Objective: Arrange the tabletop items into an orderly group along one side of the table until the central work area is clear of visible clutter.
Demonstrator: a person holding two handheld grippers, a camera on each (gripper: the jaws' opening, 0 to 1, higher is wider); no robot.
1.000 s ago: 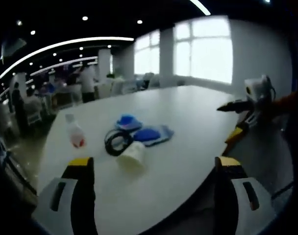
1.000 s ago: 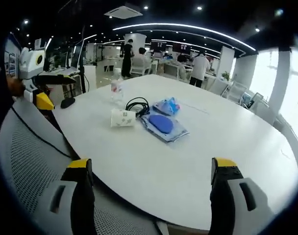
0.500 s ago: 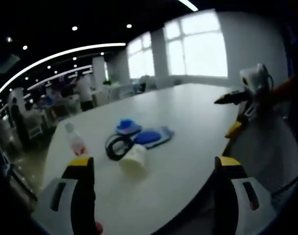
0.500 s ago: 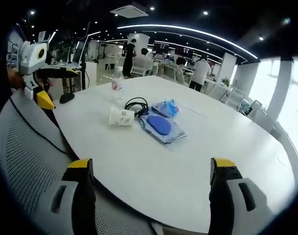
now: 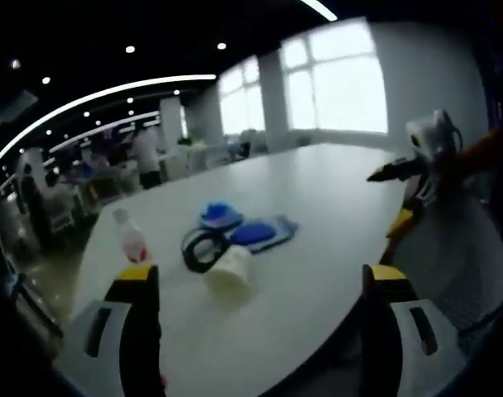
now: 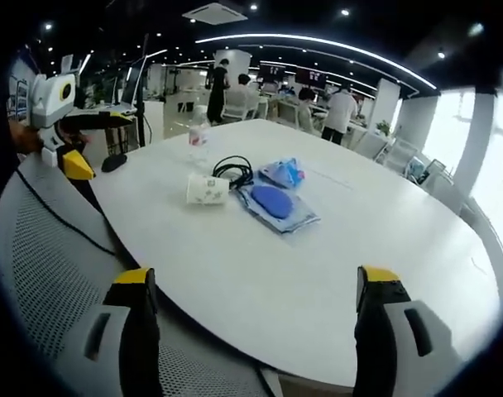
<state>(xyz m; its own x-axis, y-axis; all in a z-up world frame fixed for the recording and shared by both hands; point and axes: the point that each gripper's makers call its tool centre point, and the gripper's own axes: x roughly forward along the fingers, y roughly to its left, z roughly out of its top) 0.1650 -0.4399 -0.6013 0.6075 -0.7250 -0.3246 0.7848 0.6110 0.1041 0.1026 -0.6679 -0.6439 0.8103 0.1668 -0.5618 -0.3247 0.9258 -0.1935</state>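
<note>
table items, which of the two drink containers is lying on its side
The white paper cup, tipped over beside the black cable coil, its mouth facing sideways. The clear plastic bottle behind it stands upright, farther across the white table.

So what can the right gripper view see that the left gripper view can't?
The right gripper view brings in the left gripper, held up beside the table, a small dark thing near the table's edge, and a square ceiling vent. The left gripper view brings in the right gripper, held up at the table's other side. Both share the tipped paper cup, black cable, bottle, blue pouch, and people far behind.
</note>
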